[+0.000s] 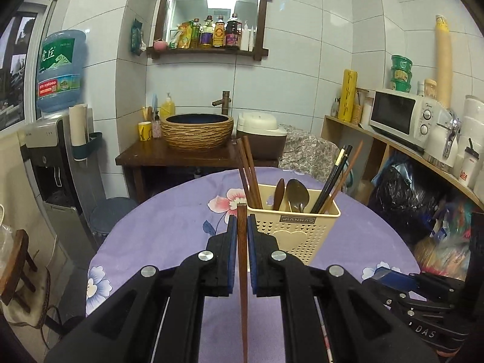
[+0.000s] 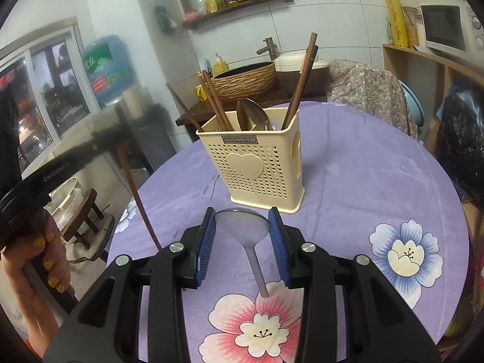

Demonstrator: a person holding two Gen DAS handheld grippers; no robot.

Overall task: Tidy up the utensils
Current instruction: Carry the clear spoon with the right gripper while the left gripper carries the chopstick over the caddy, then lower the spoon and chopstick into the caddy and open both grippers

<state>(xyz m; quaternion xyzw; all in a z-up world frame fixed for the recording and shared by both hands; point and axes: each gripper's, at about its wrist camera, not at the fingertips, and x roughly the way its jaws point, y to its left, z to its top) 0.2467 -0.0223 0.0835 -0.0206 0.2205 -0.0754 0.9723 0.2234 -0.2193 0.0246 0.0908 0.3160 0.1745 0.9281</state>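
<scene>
On my left wrist view the left gripper (image 1: 242,224) sits low in the centre of the frame, its blue pads pinched tight on a single dark brown wooden chopstick (image 1: 242,272) that runs nearly upright between them, its top end poking just above the fingertips and its lower end running off the bottom edge. Just beyond it, right of centre, stands the cream perforated plastic utensil holder with a heart on its front (image 1: 295,230), resting on the round table covered in a purple floral cloth (image 1: 169,220). I can see brown chopsticks leaning in its left compartment, a wooden spoon and a metal spoon in the middle, and dark chopsticks slanting out on the right. On my right wrist view the right gripper (image 2: 243,225) is at lower centre, its jaws closed on the bowl of a grey metal spoon (image 2: 243,227); the spoon's handle points back toward the bottom of the frame, above a pink flower on the cloth. The holder stands just beyond the fingertips, at the centre. At the lower left a hand (image 2: 33,260) grips the left tool.
</scene>
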